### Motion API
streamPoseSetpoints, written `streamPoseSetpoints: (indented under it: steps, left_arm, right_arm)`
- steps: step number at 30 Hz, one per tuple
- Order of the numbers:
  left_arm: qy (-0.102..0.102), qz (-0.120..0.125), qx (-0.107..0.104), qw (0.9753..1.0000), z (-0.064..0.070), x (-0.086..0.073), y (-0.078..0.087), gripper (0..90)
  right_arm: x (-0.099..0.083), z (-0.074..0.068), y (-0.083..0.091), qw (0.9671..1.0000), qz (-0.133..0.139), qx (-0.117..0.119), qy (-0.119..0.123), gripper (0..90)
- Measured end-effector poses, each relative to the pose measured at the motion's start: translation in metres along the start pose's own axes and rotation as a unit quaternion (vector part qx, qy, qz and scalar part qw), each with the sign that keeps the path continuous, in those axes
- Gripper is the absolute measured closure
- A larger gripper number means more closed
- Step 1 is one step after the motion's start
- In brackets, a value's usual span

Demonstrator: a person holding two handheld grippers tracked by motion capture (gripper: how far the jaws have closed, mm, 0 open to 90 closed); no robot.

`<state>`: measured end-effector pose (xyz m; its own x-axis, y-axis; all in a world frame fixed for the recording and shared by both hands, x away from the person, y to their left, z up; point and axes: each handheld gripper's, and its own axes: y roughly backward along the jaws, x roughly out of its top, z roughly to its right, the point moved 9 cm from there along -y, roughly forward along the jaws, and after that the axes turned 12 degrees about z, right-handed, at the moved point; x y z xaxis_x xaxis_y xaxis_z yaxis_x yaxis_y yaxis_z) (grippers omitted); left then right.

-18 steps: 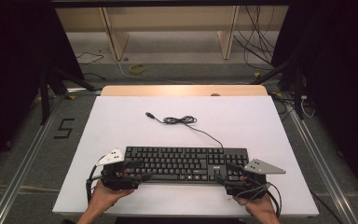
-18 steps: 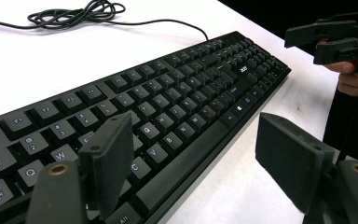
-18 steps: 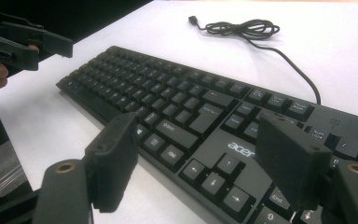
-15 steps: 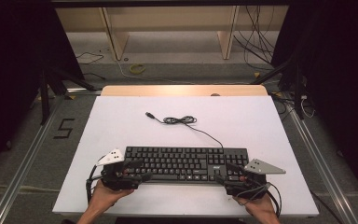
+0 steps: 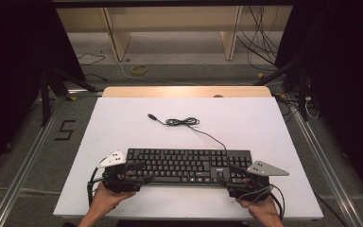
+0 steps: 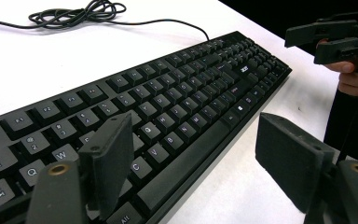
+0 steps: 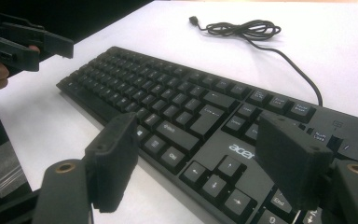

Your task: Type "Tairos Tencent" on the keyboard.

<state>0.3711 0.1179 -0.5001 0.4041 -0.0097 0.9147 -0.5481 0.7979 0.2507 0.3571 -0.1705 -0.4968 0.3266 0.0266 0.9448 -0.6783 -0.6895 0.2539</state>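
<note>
Keyboard (image 5: 186,165) flat on bench (image 5: 123,123); left gripper (image 6: 193,158) and right gripper (image 7: 205,158) spread at its 2 ends; no grasp made, lift judged outstanding.

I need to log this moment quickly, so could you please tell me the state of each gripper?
Left gripper: open, fingers apart over the keyboard's left front edge, holding nothing.
Right gripper: open above the keyboard's right end, holding nothing.

1. I see a white table top (image 5: 123,127) across the middle of the frame
2. A painted figure 5 (image 5: 64,130) marks the floor at left
3. A yellow ring (image 5: 139,69) lies on the floor, upper centre-left
4. Loose cables (image 5: 260,40) hang at upper right
</note>
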Motion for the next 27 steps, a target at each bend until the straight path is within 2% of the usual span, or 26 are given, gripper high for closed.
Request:
streamPoseSetpoints:
  steps: [13, 27]
  left_arm:
    - [-0.001, 0.0, 0.003, 1.0, -0.002, 0.0, 0.0, 27.5]
    - [0.001, 0.003, 0.015, 0.9999, -0.007, 0.0, 0.001, 27.7]
  right_arm:
    - [0.002, -0.003, -0.006, 1.0, 0.0, 0.004, 0.0, 30.9]
    - [0.012, -0.015, -0.026, 0.9998, -0.008, 0.018, 0.008, 31.0]
